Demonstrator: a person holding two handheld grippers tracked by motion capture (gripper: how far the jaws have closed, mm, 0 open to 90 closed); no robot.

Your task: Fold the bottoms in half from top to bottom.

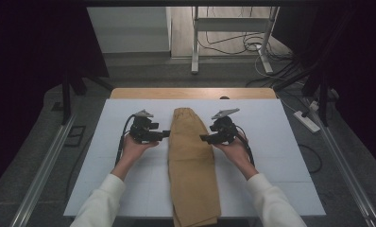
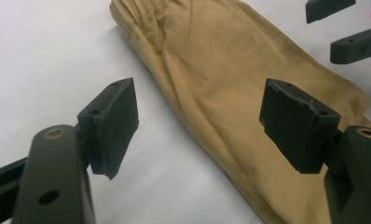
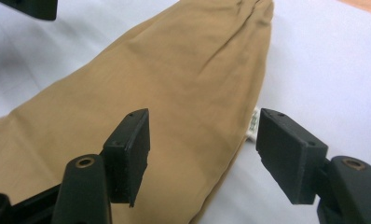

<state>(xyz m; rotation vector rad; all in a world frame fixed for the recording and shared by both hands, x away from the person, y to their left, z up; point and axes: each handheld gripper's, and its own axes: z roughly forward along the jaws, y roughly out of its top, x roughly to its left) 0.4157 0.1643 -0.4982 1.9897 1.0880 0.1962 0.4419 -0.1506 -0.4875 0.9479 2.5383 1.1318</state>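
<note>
we hold the left hand-held gripper [image 1: 166, 133] and right hand-held gripper [image 1: 204, 138] open and empty at either edge of the folded tan trousers [image 1: 192, 165] on the white counter [image 1: 271, 142].

A white board [image 1: 280, 156] covers a wooden table [image 1: 191, 93] on grey floor [image 1: 30, 161]. At twelve o'clock stands a white metal frame [image 1: 233, 26] over wood flooring, tangled cables [image 1: 252, 45] beside it. A power strip [image 1: 307, 121] lies at three o'clock; dark curtains [image 1: 30, 47] flank both sides.
</note>
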